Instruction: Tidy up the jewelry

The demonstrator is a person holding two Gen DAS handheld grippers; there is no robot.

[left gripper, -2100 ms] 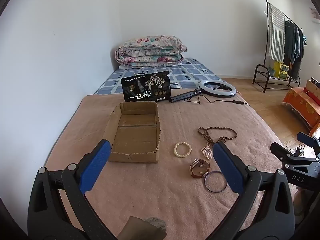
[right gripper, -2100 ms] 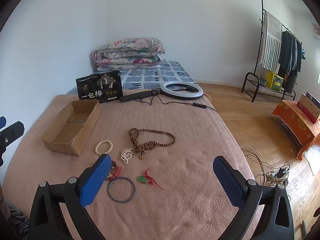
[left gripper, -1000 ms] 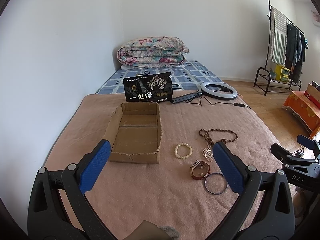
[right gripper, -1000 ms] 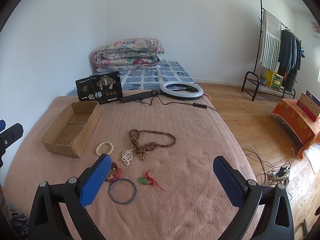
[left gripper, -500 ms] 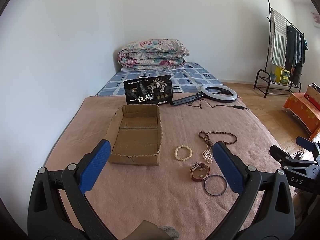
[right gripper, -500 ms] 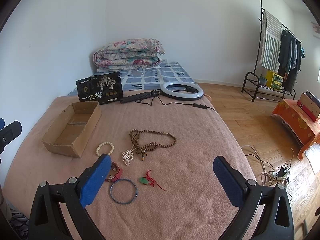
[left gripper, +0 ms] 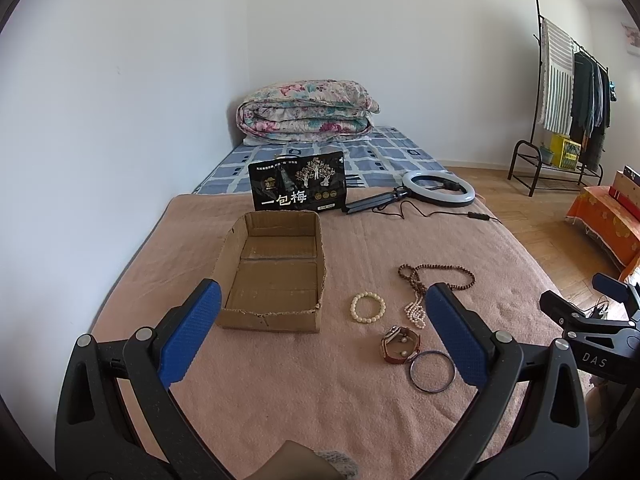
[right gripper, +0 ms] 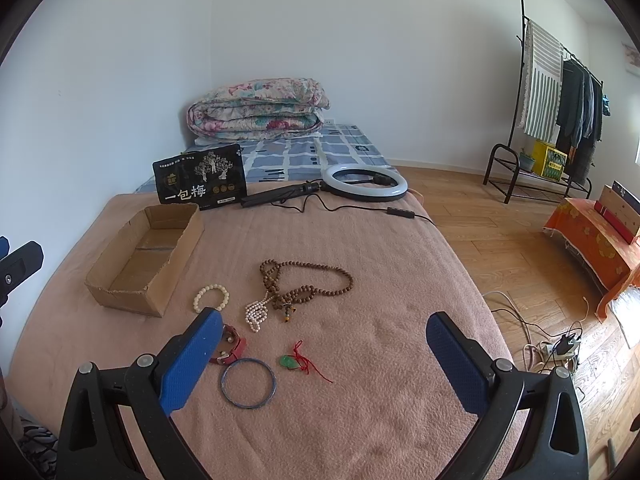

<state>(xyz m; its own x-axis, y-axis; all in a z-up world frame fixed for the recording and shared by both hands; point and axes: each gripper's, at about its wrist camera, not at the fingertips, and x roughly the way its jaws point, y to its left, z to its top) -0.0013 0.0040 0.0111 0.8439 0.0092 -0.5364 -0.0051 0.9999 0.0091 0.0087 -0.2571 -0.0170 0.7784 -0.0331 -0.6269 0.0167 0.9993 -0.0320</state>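
I held both the left gripper and right gripper spread wide, empty, above the blanket; the jewelry lay ahead, right of the cardboard box.

Background items, bed and room.
Folded floral quilt against wall; black snack bag upright; ring light with cable beside it; clothes rack on wood floor, well apart.
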